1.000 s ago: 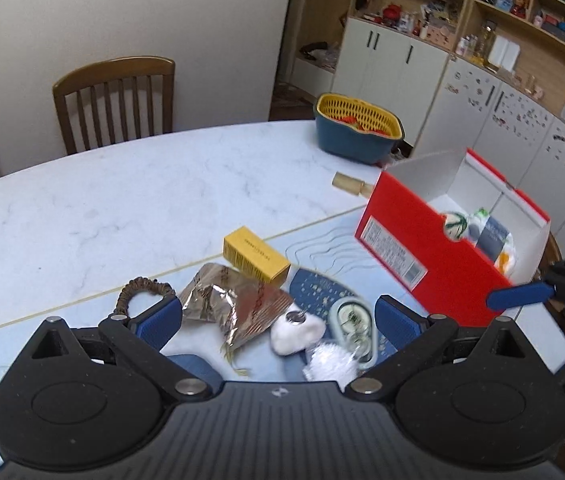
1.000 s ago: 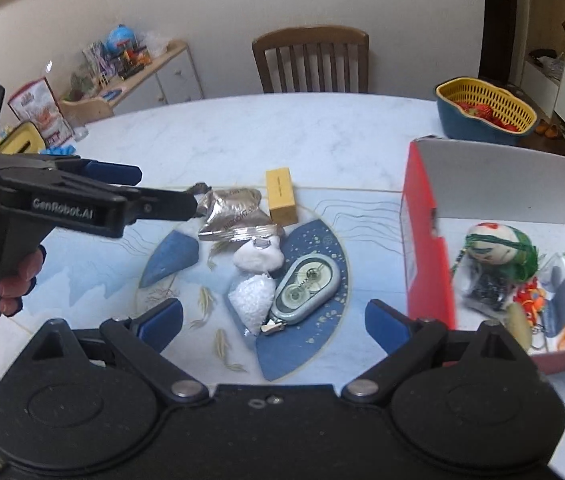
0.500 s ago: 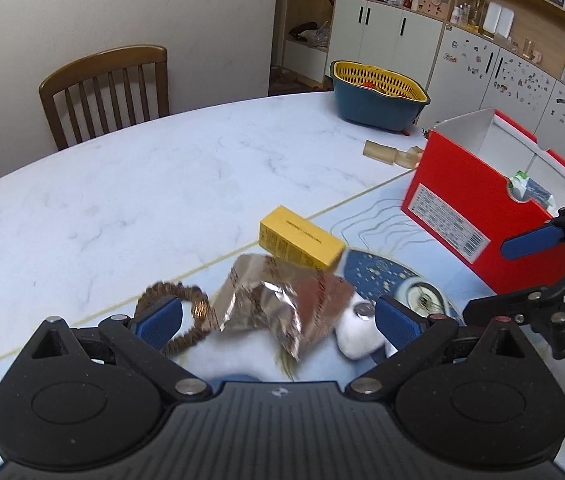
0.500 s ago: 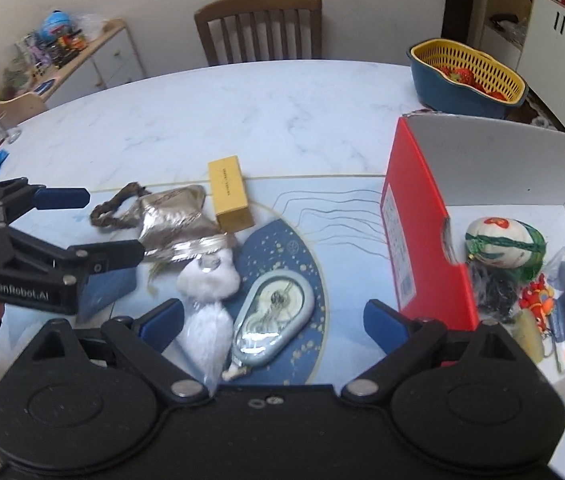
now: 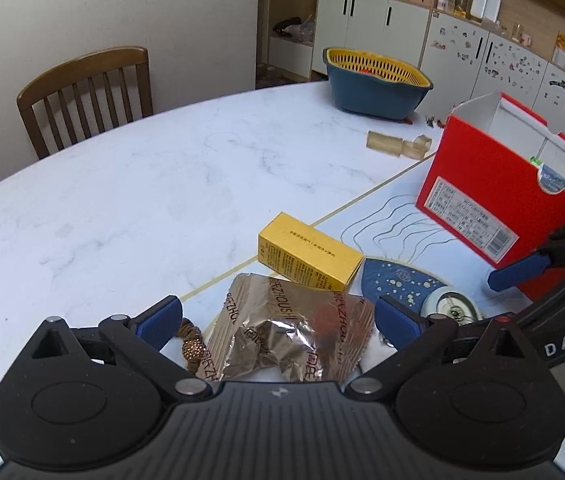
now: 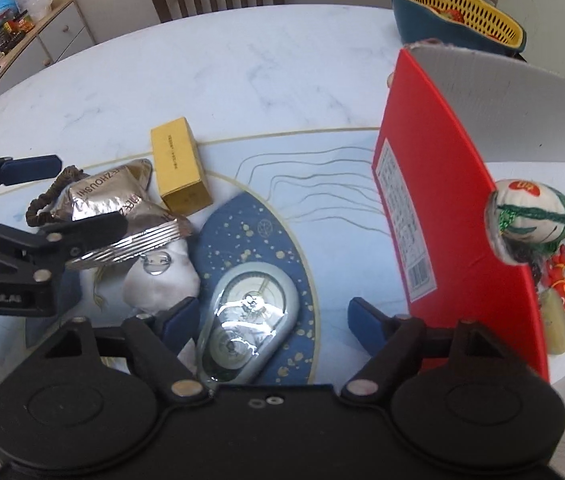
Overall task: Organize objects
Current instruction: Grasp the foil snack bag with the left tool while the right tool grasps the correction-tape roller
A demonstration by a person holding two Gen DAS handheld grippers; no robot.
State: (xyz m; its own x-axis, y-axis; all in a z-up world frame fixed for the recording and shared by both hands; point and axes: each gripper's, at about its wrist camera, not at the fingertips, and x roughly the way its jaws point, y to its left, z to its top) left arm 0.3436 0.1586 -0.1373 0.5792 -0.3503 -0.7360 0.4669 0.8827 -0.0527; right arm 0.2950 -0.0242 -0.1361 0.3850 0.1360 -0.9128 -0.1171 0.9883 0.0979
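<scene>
On the left of the right wrist view, the left hand-held gripper (image 6: 56,196) hangs over a crinkled foil packet (image 6: 102,200), its blue pads apart and closing on nothing; one finger crosses above the packet's ribbed seam. A brown beaded cord (image 6: 48,200) pokes out from under the packet's left edge. Just right of the packet lies a yellow carton (image 6: 178,168), its long side almost against the foil and its far end near the gold line that rims the blue patterned mat (image 6: 266,236). Below the packet sits a white pouch (image 6: 162,280), touching the packet's seam, and beside it a grey oval dispenser (image 6: 246,320) lies on the dark blue patch of the mat.

The right hand-held gripper (image 6: 268,318) stands over that dispenser with its jaws closing; the dispenser lies between the pads, which do not yet press on it. The left pad is close to the white pouch, while the right pad has bare mat around it.

Further right stands the red box (image 6: 422,208), open at the top, its near wall upright and close to the right pad. Inside it lie a painted ball (image 6: 530,216) and small oddments. The white marble bench (image 5: 122,184) is bare towards the chair (image 5: 86,92). A blue and yellow basket (image 5: 378,84) sits near the bench's far edge.
</scene>
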